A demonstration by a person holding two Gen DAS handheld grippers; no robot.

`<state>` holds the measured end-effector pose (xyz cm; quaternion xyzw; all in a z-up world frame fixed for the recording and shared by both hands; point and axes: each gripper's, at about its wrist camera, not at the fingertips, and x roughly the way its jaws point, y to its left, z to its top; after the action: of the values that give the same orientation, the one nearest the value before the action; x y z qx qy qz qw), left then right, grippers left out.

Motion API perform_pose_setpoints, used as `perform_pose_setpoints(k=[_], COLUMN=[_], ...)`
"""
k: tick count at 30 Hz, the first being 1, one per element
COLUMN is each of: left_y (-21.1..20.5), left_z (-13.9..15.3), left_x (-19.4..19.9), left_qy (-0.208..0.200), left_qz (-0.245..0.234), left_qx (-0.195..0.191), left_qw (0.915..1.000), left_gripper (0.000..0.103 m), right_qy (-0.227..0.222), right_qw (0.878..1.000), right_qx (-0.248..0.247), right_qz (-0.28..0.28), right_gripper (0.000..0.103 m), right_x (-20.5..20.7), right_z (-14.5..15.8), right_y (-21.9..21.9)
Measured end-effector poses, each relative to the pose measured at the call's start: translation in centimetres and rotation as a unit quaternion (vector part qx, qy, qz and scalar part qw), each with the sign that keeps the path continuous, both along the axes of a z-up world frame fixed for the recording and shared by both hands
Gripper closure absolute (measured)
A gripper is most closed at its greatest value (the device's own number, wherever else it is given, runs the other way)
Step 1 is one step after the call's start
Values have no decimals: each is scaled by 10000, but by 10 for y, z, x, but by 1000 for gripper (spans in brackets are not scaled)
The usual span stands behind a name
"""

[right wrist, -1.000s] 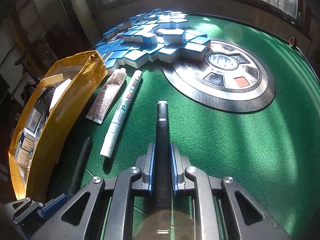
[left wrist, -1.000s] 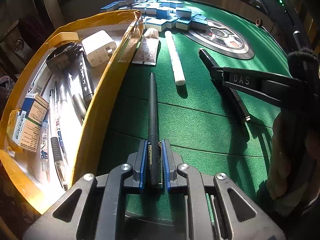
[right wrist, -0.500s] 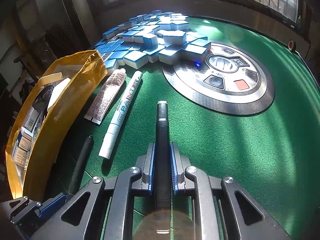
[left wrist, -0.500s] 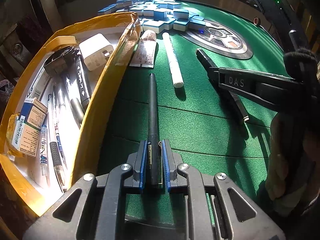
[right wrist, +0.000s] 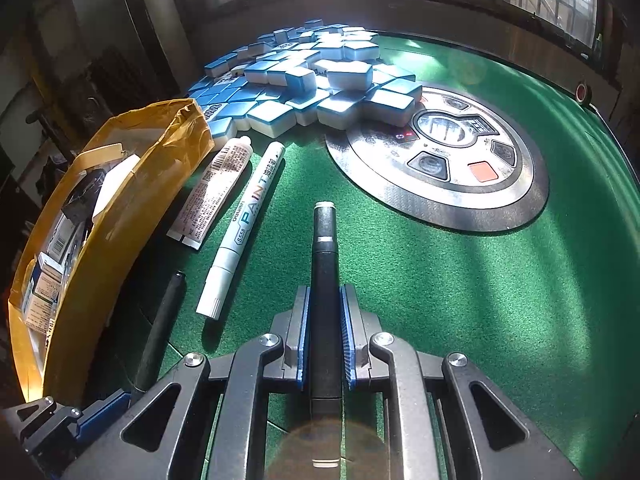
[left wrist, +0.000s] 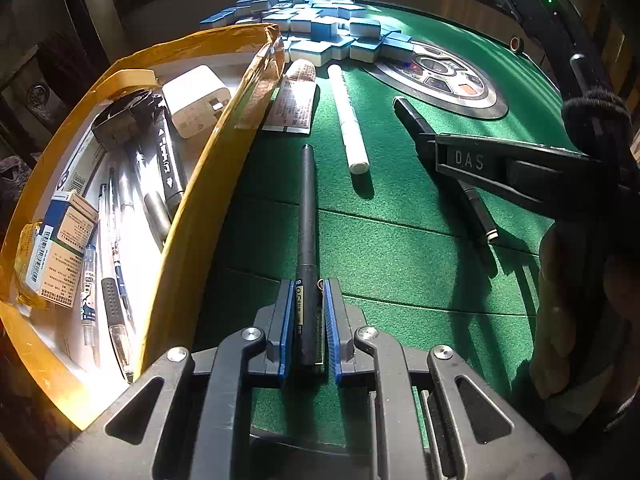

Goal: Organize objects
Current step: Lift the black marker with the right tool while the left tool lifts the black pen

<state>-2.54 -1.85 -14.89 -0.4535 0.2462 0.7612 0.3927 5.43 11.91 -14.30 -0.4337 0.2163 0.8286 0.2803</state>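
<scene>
Left gripper [left wrist: 307, 320] clamps black pen [left wrist: 307, 216] just right of yellow box [left wrist: 208, 184]; right gripper [right wrist: 325, 336] clamps dark marker [right wrist: 325, 264], apparently above green surface [right wrist: 460, 300].

Both grippers clamped, held low and level.
Left gripper [left wrist: 307, 328] pinches a black pen [left wrist: 307, 216]; right gripper [right wrist: 325, 340] pinches a dark marker [right wrist: 325, 264], fingers pointing forward.

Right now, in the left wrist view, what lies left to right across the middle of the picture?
Yellow cardboard box of pens and small cartons → slim black pen held in the left claw → white paint marker on the green felt → thick black marker held in the right claw.
</scene>
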Motion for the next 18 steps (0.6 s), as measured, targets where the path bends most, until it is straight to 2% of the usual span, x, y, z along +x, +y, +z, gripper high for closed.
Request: perform_pose_setpoints(k=[12,18], left_y=[-1,3], left_z=[1,1], left_x=[-2,-5], left_qy=[-91,-69], left_qz=[55,101], left_qx=[59,167], left_qw=[9999,9998], left_gripper=[90,90], right_qy=[-40,99], right_qw=[10000,9998], right_qx=[50,-132], right_qz=[-15,-136], right_gripper=[90,90], right_x=[-1,4], right_z=[0,0], right_y=[0,3])
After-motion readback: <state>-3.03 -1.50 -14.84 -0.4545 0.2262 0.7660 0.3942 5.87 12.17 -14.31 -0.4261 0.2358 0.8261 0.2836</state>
